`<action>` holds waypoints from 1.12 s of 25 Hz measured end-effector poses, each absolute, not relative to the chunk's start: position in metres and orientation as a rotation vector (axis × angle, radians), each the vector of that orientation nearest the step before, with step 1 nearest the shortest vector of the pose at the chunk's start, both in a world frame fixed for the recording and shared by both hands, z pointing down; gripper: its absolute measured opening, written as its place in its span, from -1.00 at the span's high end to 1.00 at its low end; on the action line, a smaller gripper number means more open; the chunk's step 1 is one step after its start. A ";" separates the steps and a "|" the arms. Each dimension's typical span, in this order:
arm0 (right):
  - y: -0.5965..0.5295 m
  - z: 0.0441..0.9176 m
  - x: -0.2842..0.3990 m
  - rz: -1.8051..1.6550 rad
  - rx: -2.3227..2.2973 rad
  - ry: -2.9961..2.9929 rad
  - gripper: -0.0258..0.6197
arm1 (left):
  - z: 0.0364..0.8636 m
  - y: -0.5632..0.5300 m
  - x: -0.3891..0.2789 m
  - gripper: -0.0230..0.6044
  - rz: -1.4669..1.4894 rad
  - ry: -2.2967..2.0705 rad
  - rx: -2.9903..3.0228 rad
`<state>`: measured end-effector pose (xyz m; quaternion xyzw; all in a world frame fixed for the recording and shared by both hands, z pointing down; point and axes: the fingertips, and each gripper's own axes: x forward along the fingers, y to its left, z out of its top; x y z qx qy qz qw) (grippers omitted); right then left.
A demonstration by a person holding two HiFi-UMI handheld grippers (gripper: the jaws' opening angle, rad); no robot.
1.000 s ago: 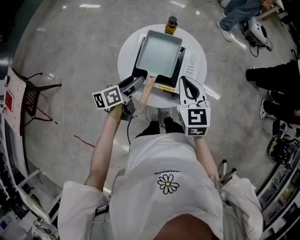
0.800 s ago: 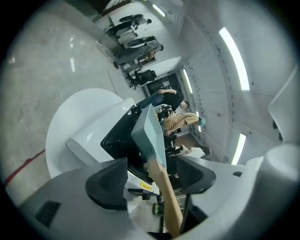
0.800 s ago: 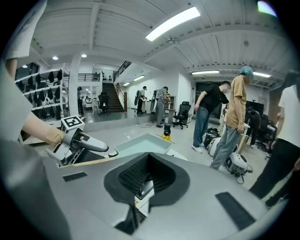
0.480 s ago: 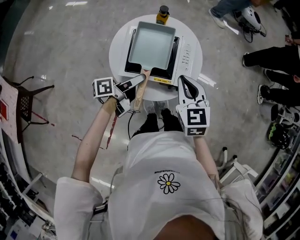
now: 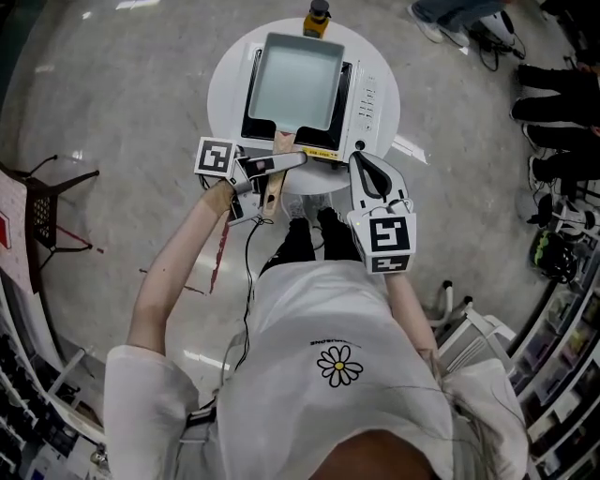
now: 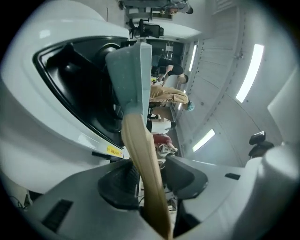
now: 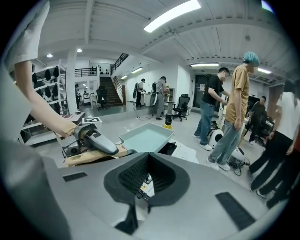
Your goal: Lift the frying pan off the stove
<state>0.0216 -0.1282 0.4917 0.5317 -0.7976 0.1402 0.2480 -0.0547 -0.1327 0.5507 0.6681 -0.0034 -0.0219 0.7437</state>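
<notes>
A pale green rectangular frying pan (image 5: 292, 80) sits on the black stove (image 5: 337, 112) on a round white table (image 5: 223, 89). Its wooden handle (image 5: 275, 176) points toward me. My left gripper (image 5: 279, 161) reaches across the handle from the left. In the left gripper view the handle (image 6: 140, 150) runs between the pads of the left gripper (image 6: 147, 176), whose jaws are closing with narrow gaps on both sides. My right gripper (image 5: 367, 169) hovers at the table's near right edge, shut and empty. In the right gripper view the pan (image 7: 145, 137) lies ahead of the right gripper (image 7: 147, 176).
A yellow and black object (image 5: 317, 17) stands at the table's far edge. The stove's white control panel (image 5: 370, 98) is to the right of the pan. People's legs (image 5: 562, 94) are at the far right. A black chair (image 5: 47, 202) stands left on the floor.
My left gripper has moved right from beside the handle to straddle it, and its jaws have narrowed. The right gripper has kept its place.
</notes>
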 end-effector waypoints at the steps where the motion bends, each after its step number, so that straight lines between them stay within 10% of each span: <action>1: -0.128 0.493 0.021 0.385 1.446 -2.173 0.91 | 0.549 -0.132 -0.052 0.40 -0.048 0.014 1.451; 5: -0.124 0.494 0.021 0.386 1.436 -2.169 0.91 | 0.550 -0.126 -0.049 0.77 -0.011 0.042 1.418; 28: -0.124 0.496 0.006 0.377 1.362 -2.210 0.91 | 0.548 -0.123 -0.047 0.89 0.011 0.067 1.348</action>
